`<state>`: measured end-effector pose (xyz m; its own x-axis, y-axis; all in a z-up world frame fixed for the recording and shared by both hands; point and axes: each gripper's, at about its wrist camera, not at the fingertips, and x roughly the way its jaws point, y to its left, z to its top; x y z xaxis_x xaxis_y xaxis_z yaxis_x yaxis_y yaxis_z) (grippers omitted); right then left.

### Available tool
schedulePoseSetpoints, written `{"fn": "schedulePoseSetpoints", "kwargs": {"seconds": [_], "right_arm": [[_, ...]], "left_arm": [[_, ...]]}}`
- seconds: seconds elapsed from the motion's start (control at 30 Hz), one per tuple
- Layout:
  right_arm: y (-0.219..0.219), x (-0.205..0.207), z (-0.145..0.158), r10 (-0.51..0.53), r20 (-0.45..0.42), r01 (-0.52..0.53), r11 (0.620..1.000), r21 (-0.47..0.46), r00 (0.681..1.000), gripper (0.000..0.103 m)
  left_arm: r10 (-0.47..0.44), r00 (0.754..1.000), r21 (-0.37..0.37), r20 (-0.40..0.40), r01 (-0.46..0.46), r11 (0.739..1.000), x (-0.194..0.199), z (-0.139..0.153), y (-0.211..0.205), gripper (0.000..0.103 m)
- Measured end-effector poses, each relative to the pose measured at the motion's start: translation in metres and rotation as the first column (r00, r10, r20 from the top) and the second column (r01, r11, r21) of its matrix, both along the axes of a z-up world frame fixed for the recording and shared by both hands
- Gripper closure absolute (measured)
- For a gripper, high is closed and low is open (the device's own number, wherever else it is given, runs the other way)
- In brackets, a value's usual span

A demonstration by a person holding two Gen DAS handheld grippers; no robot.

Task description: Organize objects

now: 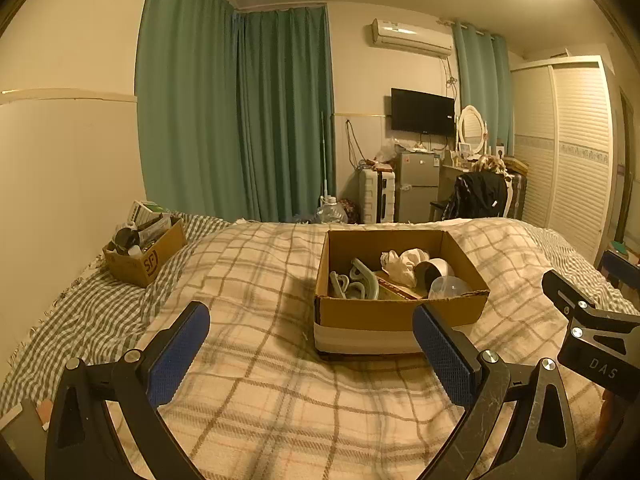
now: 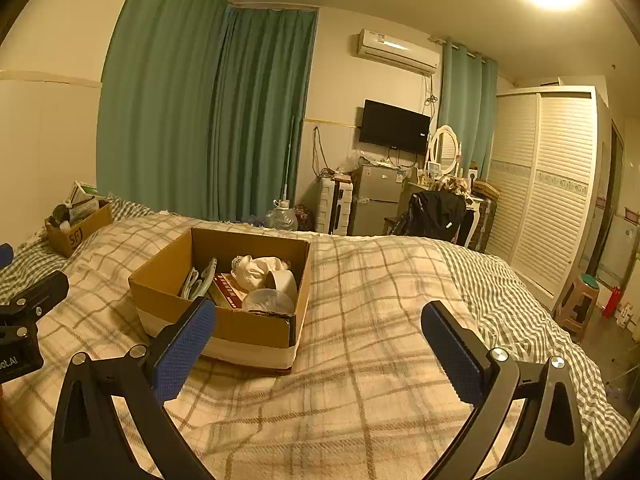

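Bedroom, dim warm light; plaid bed point(image 1: 280, 380). Open cardboard box point(image 1: 400, 316) mid-bed, holding grey hangers point(image 1: 360, 280), crumpled white cloth point(image 1: 404, 262), white cup point(image 1: 434, 270), clear lid point(image 1: 450, 286). Second smaller box point(image 1: 146, 256) near bed's left edge by wall. Left claw point(image 1: 312, 344) spread, empty; right claw point(image 2: 320, 340) spread, empty. Risk, judged: soft bedding could tip box under sideways push; tangled hangers could snag.

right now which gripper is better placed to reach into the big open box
Left, probably. The left hand-held gripper faces the big open box nearly head-on; from the right hand-held gripper it sits off to the left. Both are open and empty.
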<state>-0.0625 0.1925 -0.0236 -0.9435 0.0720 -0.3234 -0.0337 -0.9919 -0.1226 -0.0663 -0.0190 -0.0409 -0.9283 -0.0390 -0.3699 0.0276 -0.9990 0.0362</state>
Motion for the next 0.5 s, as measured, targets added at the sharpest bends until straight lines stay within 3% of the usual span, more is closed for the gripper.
{"fn": "schedulePoseSetpoints", "kwargs": {"seconds": [0.5], "right_arm": [[0.0000, -0.0002, -0.0023, 0.000, 0.008, 0.000, 1.000, -0.001, 1.000, 0.000]], "left_arm": [[0.005, 1.000, -0.009, 0.009, -0.005, 1.000, 0.0005, -0.0029, 0.0015, 0.000]]}}
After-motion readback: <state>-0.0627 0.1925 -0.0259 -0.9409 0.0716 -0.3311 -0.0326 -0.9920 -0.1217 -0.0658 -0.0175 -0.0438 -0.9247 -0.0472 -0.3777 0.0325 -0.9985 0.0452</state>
